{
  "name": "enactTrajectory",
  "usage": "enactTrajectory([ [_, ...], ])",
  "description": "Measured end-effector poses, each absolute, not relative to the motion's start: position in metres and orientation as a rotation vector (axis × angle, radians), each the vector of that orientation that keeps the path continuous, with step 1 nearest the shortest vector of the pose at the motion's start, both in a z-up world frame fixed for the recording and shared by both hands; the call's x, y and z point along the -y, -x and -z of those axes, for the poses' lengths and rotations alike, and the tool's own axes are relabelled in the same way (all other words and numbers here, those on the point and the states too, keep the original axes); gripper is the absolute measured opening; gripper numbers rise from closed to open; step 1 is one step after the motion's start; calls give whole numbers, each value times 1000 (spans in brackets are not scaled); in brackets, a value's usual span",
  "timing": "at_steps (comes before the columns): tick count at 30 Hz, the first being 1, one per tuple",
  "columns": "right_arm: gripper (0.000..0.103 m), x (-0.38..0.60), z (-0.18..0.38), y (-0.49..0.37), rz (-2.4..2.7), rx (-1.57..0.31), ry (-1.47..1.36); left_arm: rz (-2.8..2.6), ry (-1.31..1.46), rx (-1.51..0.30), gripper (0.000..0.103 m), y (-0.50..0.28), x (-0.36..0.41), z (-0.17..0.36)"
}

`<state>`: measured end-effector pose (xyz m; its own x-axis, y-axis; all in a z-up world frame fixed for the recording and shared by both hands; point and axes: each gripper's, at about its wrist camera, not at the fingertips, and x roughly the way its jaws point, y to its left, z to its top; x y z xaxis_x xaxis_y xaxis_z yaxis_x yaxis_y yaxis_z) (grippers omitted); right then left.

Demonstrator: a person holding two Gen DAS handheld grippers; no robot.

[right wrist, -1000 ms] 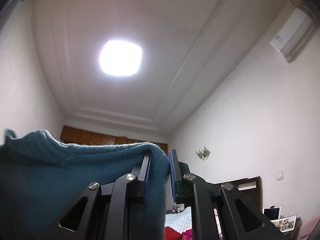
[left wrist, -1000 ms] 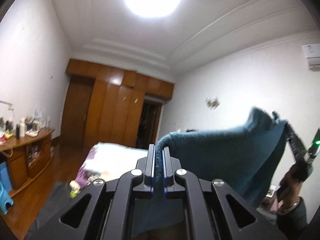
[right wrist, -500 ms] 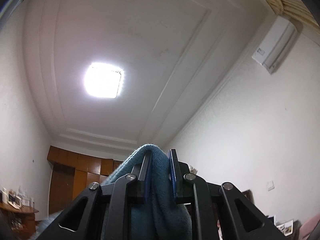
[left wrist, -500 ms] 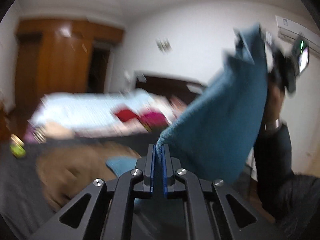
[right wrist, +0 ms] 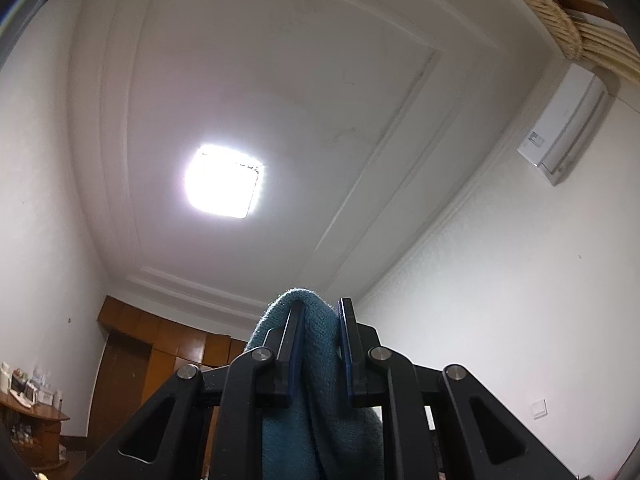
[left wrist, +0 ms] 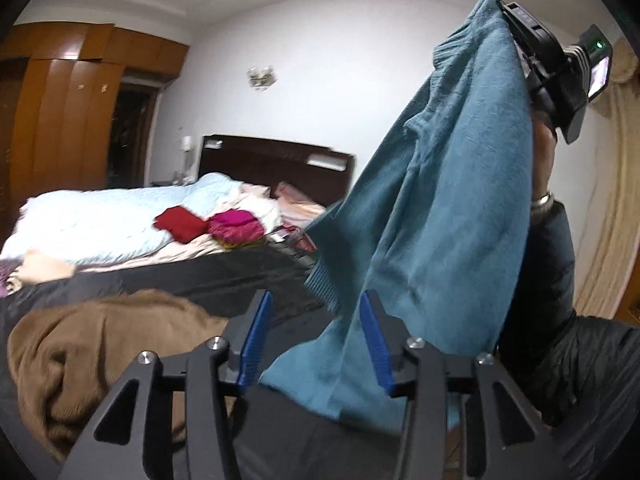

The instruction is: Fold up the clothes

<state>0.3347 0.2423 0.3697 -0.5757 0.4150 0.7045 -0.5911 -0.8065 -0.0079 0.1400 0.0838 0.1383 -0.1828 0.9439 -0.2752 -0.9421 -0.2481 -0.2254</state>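
A teal knitted sweater (left wrist: 452, 200) hangs down from my right gripper (left wrist: 505, 6), which a hand holds high at the upper right of the left wrist view. In the right wrist view that gripper (right wrist: 320, 310) points up at the ceiling, shut on a fold of the sweater (right wrist: 320, 400). My left gripper (left wrist: 316, 304) sits low and its jaws are opening. The sweater's lower part drapes loosely between its blue pads (left wrist: 256, 336), and neither pad presses on the cloth.
A brown garment (left wrist: 100, 344) lies crumpled on a dark cover (left wrist: 200, 276) at the lower left. Behind it is a bed (left wrist: 100, 220) with red (left wrist: 178, 224) and magenta (left wrist: 236, 224) clothes. A dark sleeve (left wrist: 560, 280) fills the right; a wooden wardrobe (left wrist: 60, 112) stands at the far left.
My left gripper swung down toward the bed, let go of the sweater and spread its jaws. The right gripper lifted higher with the sweater, which now hangs from it alone.
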Motion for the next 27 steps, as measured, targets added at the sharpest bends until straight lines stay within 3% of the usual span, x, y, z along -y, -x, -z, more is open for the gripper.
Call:
enactTrajectory([
  [6, 16, -230, -377, -358, -2365, 396, -987, -1500, 482, -18, 71, -138, -133, -130],
  [15, 16, -225, -365, -377, -2355, 388, -996, -1249, 575, -5, 73, -131, -172, -108],
  [16, 16, -227, -365, -379, -2350, 383, -993, -1244, 584, -12, 71, -133, -177, -105],
  [18, 16, -233, -361, -382, -2327, 382, -977, -1247, 609, -36, 42, -137, -186, -100],
  [21, 16, -236, -347, -385, -2288, 386, -953, -1293, 661, -63, 12, -139, -195, -90],
  [27, 16, -256, -336, -395, -2240, 383, -910, -1370, 764, -13, 7, -128, -213, -81],
])
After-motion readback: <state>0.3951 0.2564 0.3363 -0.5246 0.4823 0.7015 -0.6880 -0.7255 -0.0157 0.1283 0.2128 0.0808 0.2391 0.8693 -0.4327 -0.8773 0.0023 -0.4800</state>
